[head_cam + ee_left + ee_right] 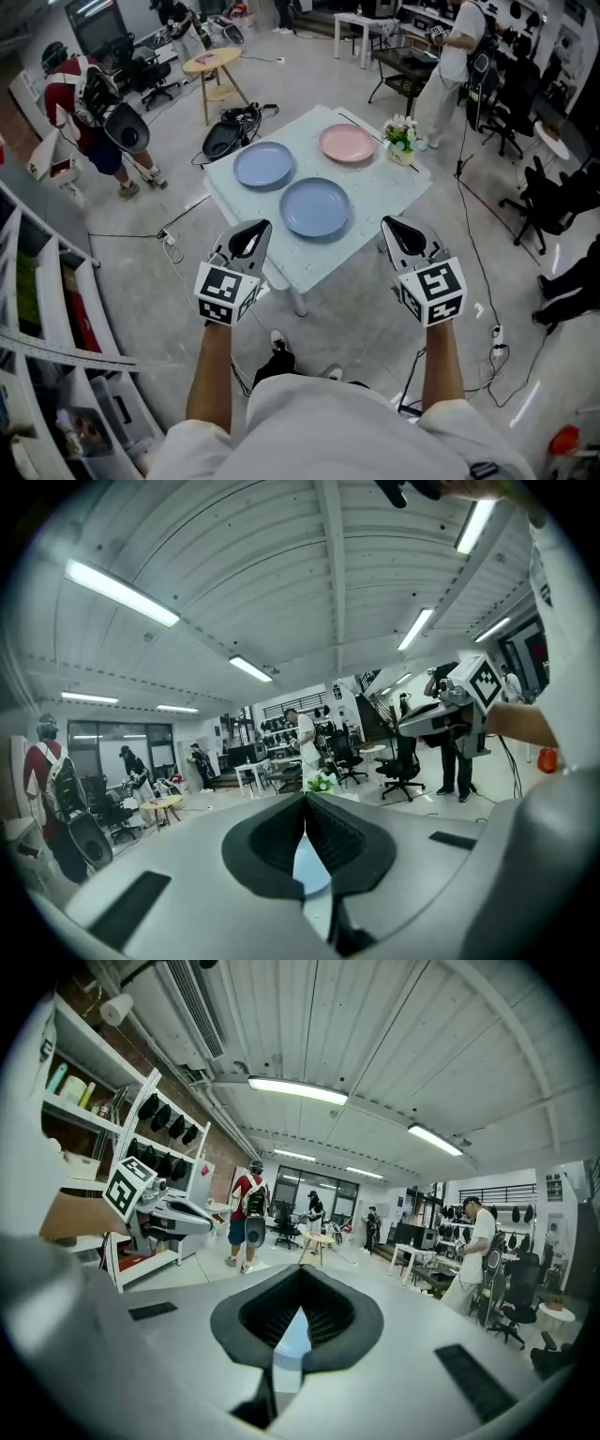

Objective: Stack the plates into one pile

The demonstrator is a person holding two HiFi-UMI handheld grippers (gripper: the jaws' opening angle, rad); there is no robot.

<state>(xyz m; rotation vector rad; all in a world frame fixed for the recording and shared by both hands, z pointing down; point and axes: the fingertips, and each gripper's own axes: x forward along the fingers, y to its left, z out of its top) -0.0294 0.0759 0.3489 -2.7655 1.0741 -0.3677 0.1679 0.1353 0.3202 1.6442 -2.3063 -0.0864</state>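
Three plates lie apart on the pale square table point(384, 192): a blue plate point(314, 207) nearest me, a second blue plate point(263, 165) to the back left, and a pink plate point(347, 143) at the back right. My left gripper point(263, 225) hovers short of the table's near left edge, shut and empty. My right gripper point(386, 223) hangs level with it at the near right edge, also shut on nothing. In both gripper views the jaws meet at their tips, and only a sliver of blue plate point(307, 862) and table point(289, 1340) shows through.
A small pot of white flowers point(402, 137) stands at the table's right corner beside the pink plate. Cables trail over the floor around the table. A round wooden side table point(213, 63) and people stand further back; shelving point(47, 319) lines my left.
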